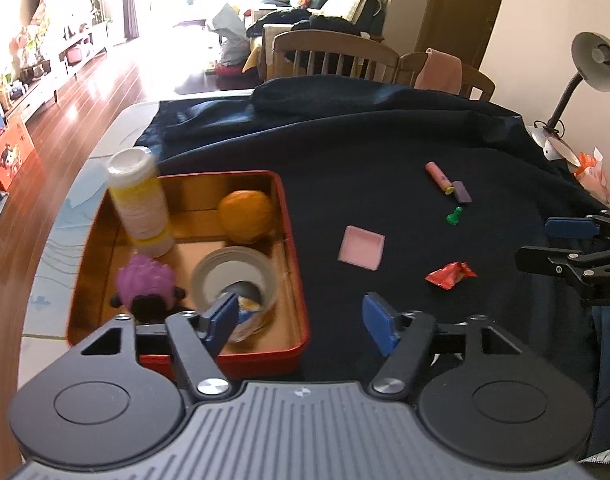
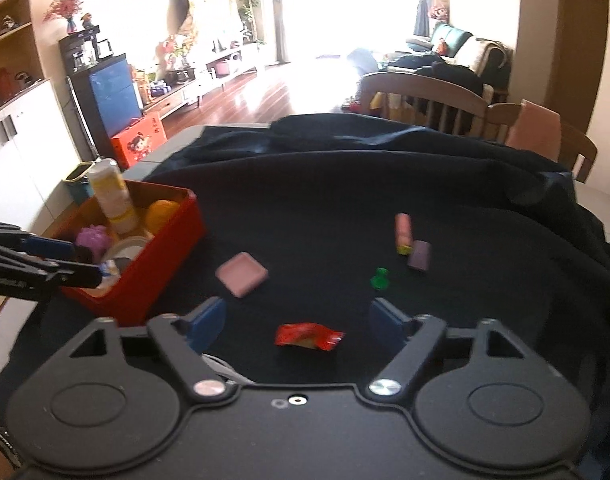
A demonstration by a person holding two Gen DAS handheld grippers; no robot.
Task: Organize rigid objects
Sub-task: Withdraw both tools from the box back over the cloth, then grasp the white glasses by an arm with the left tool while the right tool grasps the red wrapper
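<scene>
In the left wrist view, my left gripper (image 1: 301, 316) is open and empty over the near right wall of a red tin (image 1: 293, 240). The tin holds a white-and-yellow bottle (image 1: 139, 200), an orange (image 1: 247, 216), a purple toy (image 1: 145, 284) and a tape roll (image 1: 233, 276). A pink square (image 1: 361, 248), red wrapper (image 1: 451, 274), green pawn (image 1: 453, 216), pink cylinder (image 1: 437, 174) and purple block (image 1: 461, 192) lie on the dark cloth. My right gripper (image 2: 297, 320) is open. The red wrapper (image 2: 309, 336) lies on the cloth between its fingers, clear of both pads.
A dark cloth (image 1: 385, 140) covers the table, bunched in folds at the back. Wooden chairs (image 1: 337, 52) stand behind it and a desk lamp (image 1: 585, 72) at the far right. The table's bare left edge (image 1: 65, 208) runs past the tin, with floor beyond.
</scene>
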